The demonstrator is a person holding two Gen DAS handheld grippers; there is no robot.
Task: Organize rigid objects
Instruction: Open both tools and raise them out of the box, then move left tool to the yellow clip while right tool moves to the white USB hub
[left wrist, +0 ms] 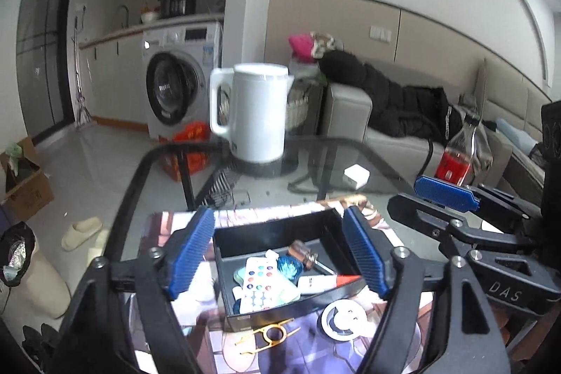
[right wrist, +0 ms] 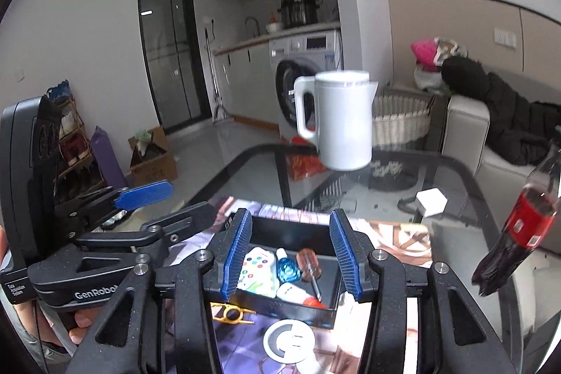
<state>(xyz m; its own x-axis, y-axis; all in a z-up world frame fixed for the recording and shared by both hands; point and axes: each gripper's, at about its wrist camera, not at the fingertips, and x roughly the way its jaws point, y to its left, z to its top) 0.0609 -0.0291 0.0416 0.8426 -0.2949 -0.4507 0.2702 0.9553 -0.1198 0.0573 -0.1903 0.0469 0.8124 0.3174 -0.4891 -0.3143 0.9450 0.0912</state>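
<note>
While both point down at the black box, left gripper open, right gripper open, both empty.

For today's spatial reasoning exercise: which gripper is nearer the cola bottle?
Right. The right gripper hangs over the black box, with the cola bottle on its right; the left gripper is on its far side, farther from the bottle.

Soft even indoor light, motion blur on the kettle, dark fisheye-warped corners.
</note>
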